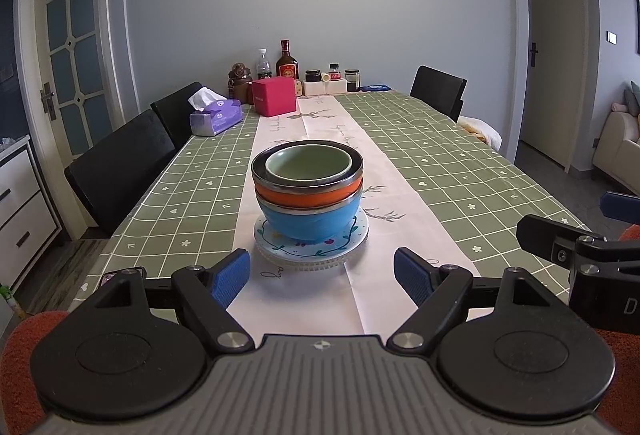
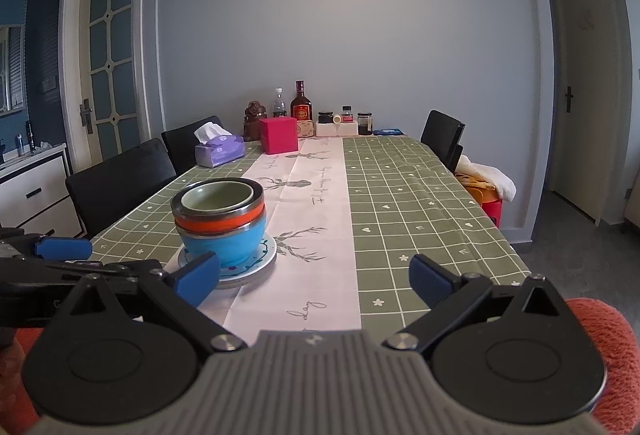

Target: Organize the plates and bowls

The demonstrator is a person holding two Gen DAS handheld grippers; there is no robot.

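A stack stands on the pale runner: a green bowl (image 1: 308, 165) nested in an orange bowl (image 1: 308, 197), inside a blue bowl (image 1: 312, 221), on stacked patterned plates (image 1: 280, 247). My left gripper (image 1: 322, 277) is open and empty, just short of the stack, centred on it. In the right wrist view the green bowl (image 2: 218, 197), orange bowl (image 2: 220, 223), blue bowl (image 2: 226, 243) and plates (image 2: 260, 263) sit ahead left. My right gripper (image 2: 314, 277) is open and empty, to the right of the stack. The left gripper also shows at the left edge (image 2: 60, 249).
The table (image 1: 420, 163) has a green checked cloth. A tissue box (image 1: 216, 117), a pink box (image 1: 274, 97) and bottles and jars (image 1: 288, 63) stand at the far end. Black chairs (image 1: 120, 163) line the left side, one (image 1: 438, 89) at the far right.
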